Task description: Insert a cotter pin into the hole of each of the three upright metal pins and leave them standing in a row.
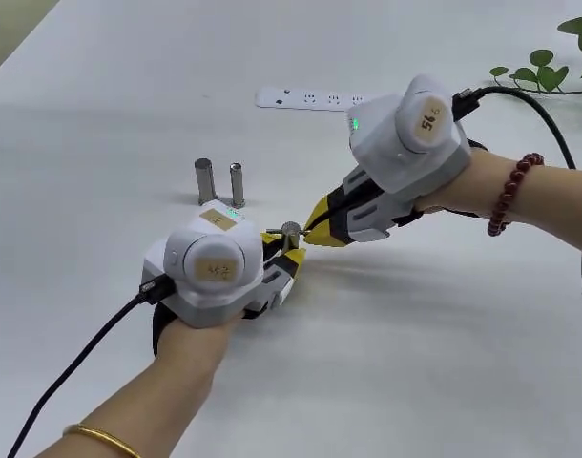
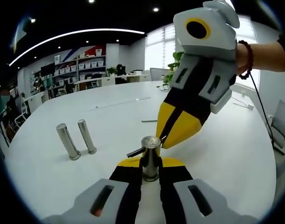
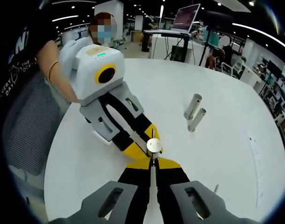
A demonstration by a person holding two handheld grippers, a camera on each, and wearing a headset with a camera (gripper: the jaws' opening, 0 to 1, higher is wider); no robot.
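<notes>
A short metal pin stands upright on the white table, and my left gripper is shut on its shaft. A thin cotter pin pokes out of the pin's side just below its head. My right gripper comes in from the right and meets the pin head with its yellow tips. Its jaws are shut on the cotter pin's other end. Two more metal pins stand side by side behind the left gripper, apart from both grippers.
A white power strip lies at the back of the table, and green plant leaves are at the far right. Black cables trail from both grippers. A small thin metal piece lies on the table beyond the held pin.
</notes>
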